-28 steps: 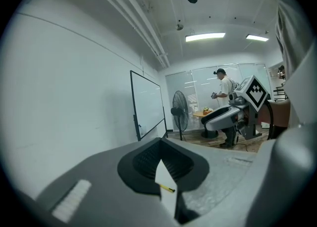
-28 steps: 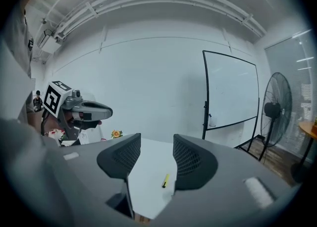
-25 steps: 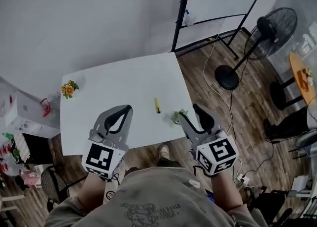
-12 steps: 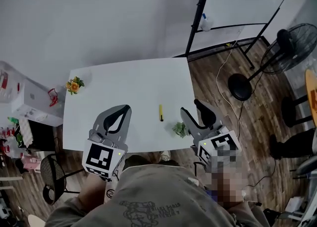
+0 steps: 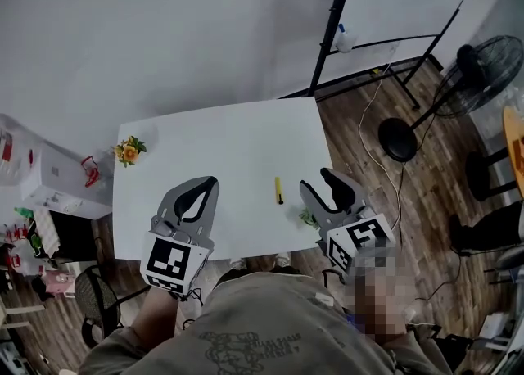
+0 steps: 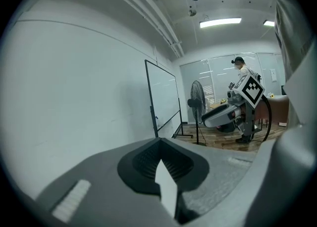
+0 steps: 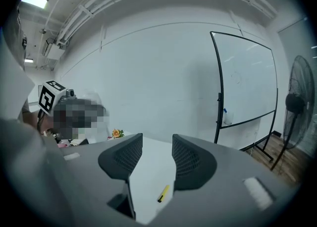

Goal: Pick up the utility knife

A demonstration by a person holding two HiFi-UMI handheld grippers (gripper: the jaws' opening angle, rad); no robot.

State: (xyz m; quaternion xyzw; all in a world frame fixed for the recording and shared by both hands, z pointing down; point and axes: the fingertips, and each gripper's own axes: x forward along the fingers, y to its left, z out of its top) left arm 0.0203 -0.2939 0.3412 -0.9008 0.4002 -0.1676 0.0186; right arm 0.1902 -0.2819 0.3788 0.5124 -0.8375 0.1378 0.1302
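Utility knife [image 7: 163, 194] on table [image 5: 213, 152], seemingly black-tipped in right gripper view.

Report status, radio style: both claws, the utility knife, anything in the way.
Left claw shut, empty; right claw open, empty. Utility knife lying on white table, ahead of right claw, untouched. Small green item by right claw, off the path.

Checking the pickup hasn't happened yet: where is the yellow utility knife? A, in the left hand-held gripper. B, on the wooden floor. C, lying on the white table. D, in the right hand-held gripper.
C: the utility knife lies on the white table, ahead of the right hand-held gripper, whose jaws stand apart and empty.
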